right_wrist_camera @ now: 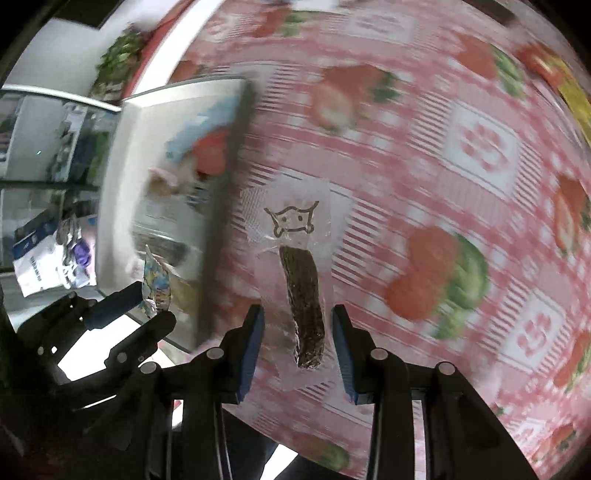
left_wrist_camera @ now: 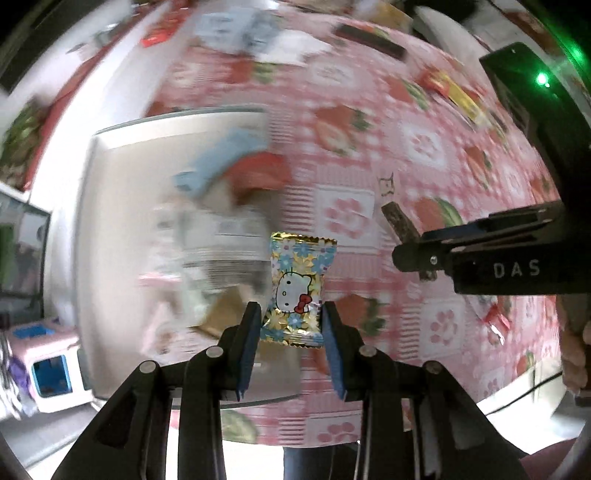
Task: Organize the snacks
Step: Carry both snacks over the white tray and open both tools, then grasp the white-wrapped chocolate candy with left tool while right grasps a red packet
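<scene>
My left gripper (left_wrist_camera: 290, 325) is shut on a gold Hello Kitty candy packet (left_wrist_camera: 299, 284), held upright above the table at the right edge of a white tray (left_wrist_camera: 110, 221) that holds several snacks. It also shows in the right wrist view (right_wrist_camera: 157, 291). My right gripper (right_wrist_camera: 297, 332) is shut on a clear wrapper with a dark brown snack stick (right_wrist_camera: 304, 306) and a drawn cat face, held above the pink tablecloth. That stick and the right gripper show in the left wrist view (left_wrist_camera: 402, 229). Both views are motion-blurred.
A pink strawberry-pattern tablecloth (right_wrist_camera: 443, 184) covers the table. Loose snacks lie at the far side: red and yellow packets (left_wrist_camera: 454, 92), a dark bar (left_wrist_camera: 369, 38), white packets (left_wrist_camera: 236, 29). A pink and white box (left_wrist_camera: 48, 362) stands on the floor to the left.
</scene>
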{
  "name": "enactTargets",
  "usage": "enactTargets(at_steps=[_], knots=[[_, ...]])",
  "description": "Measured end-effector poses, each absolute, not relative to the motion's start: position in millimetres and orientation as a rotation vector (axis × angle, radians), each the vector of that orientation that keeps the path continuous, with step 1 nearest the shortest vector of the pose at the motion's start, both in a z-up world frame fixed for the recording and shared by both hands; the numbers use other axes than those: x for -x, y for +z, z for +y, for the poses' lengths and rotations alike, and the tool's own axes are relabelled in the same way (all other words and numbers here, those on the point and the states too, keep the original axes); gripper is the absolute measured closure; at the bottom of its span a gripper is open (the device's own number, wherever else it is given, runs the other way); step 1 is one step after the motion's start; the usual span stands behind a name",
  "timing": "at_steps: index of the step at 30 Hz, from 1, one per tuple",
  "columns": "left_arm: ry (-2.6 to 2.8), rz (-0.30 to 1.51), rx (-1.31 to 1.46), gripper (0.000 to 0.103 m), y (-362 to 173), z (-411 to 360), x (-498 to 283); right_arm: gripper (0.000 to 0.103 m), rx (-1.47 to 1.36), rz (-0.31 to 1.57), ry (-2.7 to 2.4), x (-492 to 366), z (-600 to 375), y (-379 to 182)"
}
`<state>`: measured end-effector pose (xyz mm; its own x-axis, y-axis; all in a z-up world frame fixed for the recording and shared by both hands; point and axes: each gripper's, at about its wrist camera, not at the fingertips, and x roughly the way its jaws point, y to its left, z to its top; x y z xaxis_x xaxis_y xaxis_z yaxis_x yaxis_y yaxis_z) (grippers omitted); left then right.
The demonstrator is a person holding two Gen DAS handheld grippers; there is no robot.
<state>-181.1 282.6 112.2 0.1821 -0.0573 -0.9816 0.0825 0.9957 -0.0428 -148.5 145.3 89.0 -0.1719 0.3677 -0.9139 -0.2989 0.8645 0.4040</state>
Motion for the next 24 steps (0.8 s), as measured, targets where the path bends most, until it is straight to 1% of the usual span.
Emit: enactTargets(at_steps=[4,10,14,15,16,17,19,24], knots=[[-0.013,1.376,0.065,0.067,115,320,175,0.064,-0.040,1.620,0.648,134,181,98],[0.080,1.361,0.111,0.067,113,362,171,0.064,-0.029,1.588,0.715,119,232,104],[0.119,1.414,0.087,0.062,94,375,167,0.056,-0.056,1.618,0.723,110,248,80],[0.128,1.425,0.072,0.057,91,376,167,0.037,-0.070,1.635,0.712,109,248,75],[0.136,1.436,0.051,0.050,88,376,169,0.023,-0.078,1.644,0.696,108,247,71],[0.136,1.436,0.041,0.046,88,375,170,0.005,-0.079,1.639,0.669,108,239,70],[0.125,1.416,0.017,0.032,91,371,174,0.004,-0.074,1.633,0.622,107,222,67],[0.042,1.389,-0.043,0.031,100,349,175,0.004,-0.081,1.669,0.394,105,135,48]])
